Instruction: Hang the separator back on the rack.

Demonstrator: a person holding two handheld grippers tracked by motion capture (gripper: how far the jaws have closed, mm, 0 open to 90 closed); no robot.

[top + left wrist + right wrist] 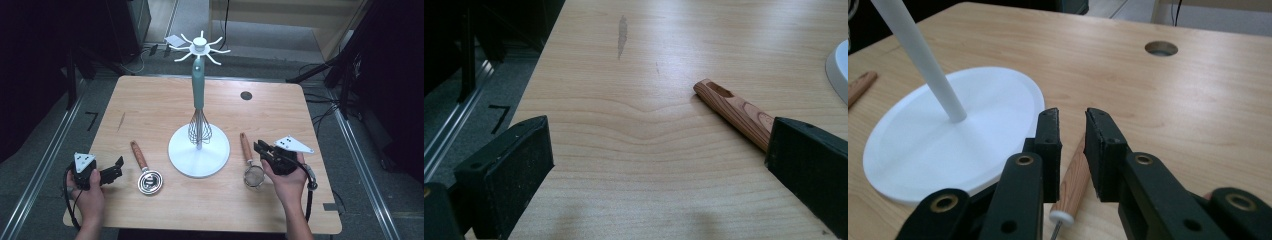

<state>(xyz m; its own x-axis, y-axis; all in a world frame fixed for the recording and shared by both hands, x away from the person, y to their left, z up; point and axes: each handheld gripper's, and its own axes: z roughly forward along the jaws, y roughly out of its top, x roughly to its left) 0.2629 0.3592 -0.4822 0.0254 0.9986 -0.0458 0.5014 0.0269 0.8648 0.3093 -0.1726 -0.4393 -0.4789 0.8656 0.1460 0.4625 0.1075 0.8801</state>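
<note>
A white hook stand point(186, 161) stands mid-table with a teal-handled whisk point(198, 85) hanging from it. A small mesh strainer point(253, 176) with a wooden handle point(1073, 182) lies to the right of its base point(948, 145). My right gripper point(261, 148) point(1071, 117) is low over that handle; its jaws stand narrowly apart with the handle between them, and I see no pad pressing on it. A coil whisk point(150, 181) with a wooden handle point(734, 107) lies to the left of the base. My left gripper point(117, 169) point(659, 135) stands wide open beside it, holding nothing.
A round cable hole point(246, 95) point(1161, 48) sits in the table's far right. The table's left edge point(531, 90) runs close by my left gripper, with dark floor and a metal rail beyond. Bare wood lies along the front and the far left.
</note>
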